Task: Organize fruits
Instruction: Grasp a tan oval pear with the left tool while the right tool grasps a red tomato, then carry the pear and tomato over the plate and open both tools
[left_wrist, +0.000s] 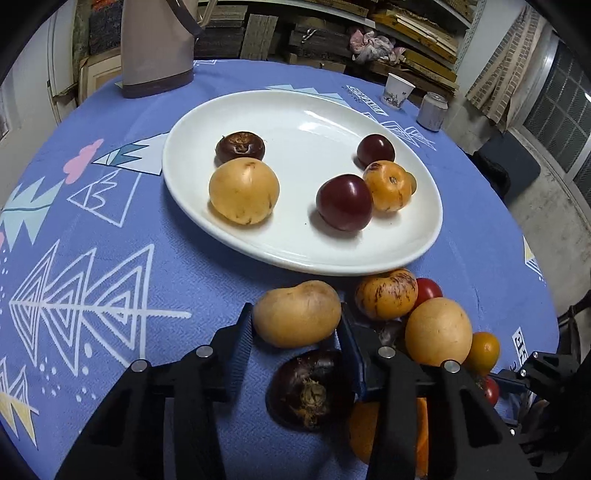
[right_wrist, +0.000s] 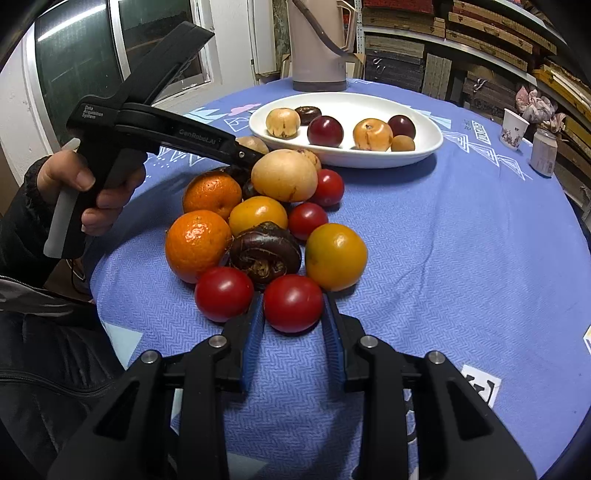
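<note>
My left gripper (left_wrist: 295, 312) is shut on a tan oval fruit (left_wrist: 297, 317) just in front of the white plate (left_wrist: 303, 264), one pad pressed on each side. A dark brown wrinkled fruit (left_wrist: 312, 389) lies under the fingers. My right gripper (right_wrist: 293, 308) is shut on a red tomato (right_wrist: 293, 301) at the near edge of the fruit pile. Oranges (right_wrist: 197, 243), tomatoes, yellow fruit (right_wrist: 336, 256) and a brown fruit (right_wrist: 266, 253) make up that pile. On the plate (right_wrist: 347, 160) lie tan, orange, dark red and brown fruits.
A person's hand (right_wrist: 103, 192) holds the left tool at the pile's left. A tall jug (left_wrist: 155, 48) stands behind the plate. A paper cup (left_wrist: 397, 90) and a can (left_wrist: 432, 110) sit at the far right of the blue tablecloth (left_wrist: 110, 236).
</note>
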